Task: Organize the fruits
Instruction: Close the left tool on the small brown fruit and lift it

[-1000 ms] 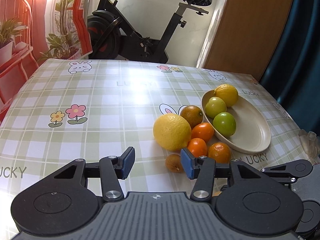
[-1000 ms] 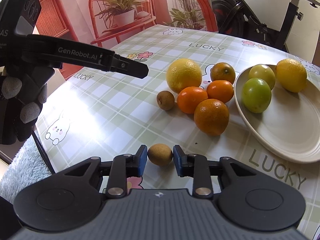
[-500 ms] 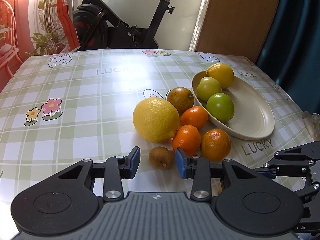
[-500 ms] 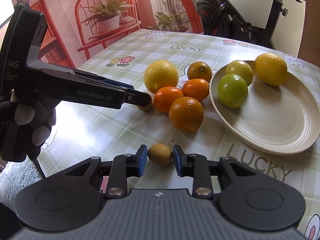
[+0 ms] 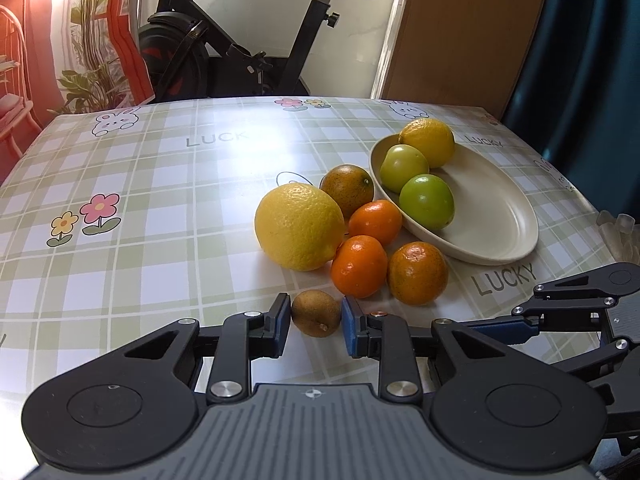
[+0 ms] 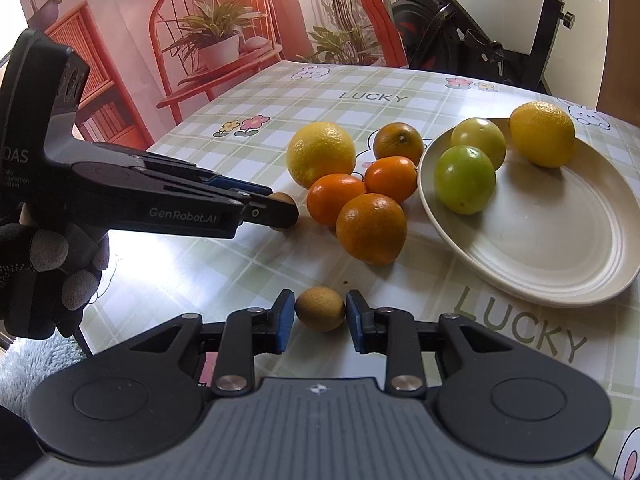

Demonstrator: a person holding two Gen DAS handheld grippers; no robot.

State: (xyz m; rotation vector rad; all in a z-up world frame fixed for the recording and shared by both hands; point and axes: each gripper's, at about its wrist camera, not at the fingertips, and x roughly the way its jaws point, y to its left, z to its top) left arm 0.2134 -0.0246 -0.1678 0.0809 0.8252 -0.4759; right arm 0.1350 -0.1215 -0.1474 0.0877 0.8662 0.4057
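Note:
A cream oval plate [image 5: 492,216] [image 6: 560,240] holds two green fruits [image 5: 426,200] and a lemon [image 5: 428,142]. Beside it on the checked tablecloth lie a big lemon [image 5: 300,226] and several oranges [image 5: 360,266]. My left gripper [image 5: 316,318] stands around a small brown fruit [image 5: 316,313], its blue pads close on both sides with small gaps. My right gripper [image 6: 320,312] is shut on another small brown fruit [image 6: 320,308], which looks to be resting on the cloth. The left gripper [image 6: 276,212] also shows in the right wrist view.
An exercise bike [image 5: 240,40] stands beyond the table's far edge. A wall mural with a red chair and plants [image 6: 208,40] is at the left. A gloved hand [image 6: 40,272] holds the left gripper. The right gripper's arm [image 5: 580,312] lies at the right.
My left gripper has moved forward to the small brown fruit and narrowed its jaws around it. My right gripper has kept its hold on the other brown fruit and shifted slightly.

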